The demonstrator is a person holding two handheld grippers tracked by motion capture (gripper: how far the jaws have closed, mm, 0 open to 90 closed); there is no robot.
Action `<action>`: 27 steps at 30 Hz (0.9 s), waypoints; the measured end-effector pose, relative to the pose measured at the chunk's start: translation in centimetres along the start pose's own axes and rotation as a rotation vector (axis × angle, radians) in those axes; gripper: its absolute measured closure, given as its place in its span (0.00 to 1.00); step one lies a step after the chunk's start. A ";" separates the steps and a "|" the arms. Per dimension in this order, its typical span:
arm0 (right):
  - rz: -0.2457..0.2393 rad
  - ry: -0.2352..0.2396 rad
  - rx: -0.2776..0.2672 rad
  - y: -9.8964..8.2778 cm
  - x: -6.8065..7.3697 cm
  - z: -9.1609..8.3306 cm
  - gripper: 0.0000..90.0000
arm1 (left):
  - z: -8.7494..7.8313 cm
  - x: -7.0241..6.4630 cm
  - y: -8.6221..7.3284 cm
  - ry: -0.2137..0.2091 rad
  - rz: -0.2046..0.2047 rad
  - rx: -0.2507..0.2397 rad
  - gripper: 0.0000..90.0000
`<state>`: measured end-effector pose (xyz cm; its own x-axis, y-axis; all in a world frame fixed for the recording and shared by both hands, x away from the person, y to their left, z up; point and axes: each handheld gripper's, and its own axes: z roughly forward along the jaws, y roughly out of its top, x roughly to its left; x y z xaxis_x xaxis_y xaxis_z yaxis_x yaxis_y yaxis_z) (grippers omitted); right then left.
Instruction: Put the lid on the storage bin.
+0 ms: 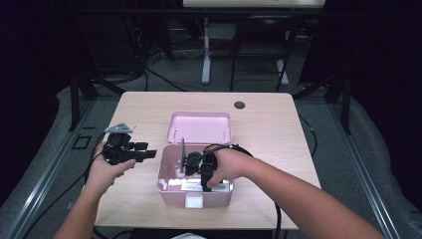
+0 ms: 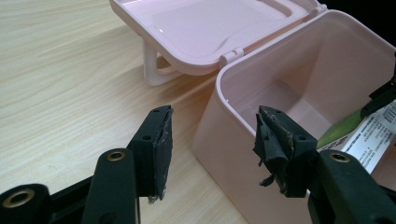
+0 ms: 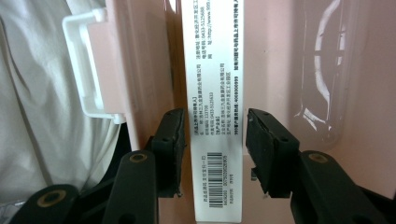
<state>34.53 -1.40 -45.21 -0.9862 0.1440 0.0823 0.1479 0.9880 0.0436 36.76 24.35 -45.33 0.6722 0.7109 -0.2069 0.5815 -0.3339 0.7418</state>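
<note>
Reaching into the pink box (image 1: 164, 185) with my right gripper (image 3: 213, 140), I have a white carton (image 3: 215, 93) between the jaws. The carton stands on edge against the box's near wall, printed text and a barcode facing the camera. My jaws straddle it: one pad is just beside its left edge, and a thin gap shows at the other pad, so the jaws are open around it rather than clamped. The box sits near the front edge of the table (image 1: 268, 124), its lid (image 1: 199, 127) swung back and lying open behind it, and a white latch (image 1: 193, 201) on its front wall. My left gripper (image 2: 212, 135) hovers at the box's left side, jaws wide open with nothing in them.
</note>
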 end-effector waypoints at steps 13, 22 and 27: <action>0.042 -0.024 -0.054 -0.5 0.0 -1.9 0.56 | 0.0 -0.1 0.0 -0.001 -0.002 0.005 0.51; 0.069 -0.051 -0.101 -1.1 -0.3 -3.3 0.54 | 0.1 -0.2 0.0 0.012 -0.004 -0.003 0.51; 0.093 -0.068 -0.134 -1.5 -0.5 -4.3 0.53 | 0.1 -0.4 0.0 0.037 -0.003 -0.005 0.51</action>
<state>35.12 -3.16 -41.01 -0.9700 0.2420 0.0245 0.2426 0.9549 0.1714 36.57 24.00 -45.34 0.6530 0.7343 -0.1854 0.5811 -0.3288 0.7444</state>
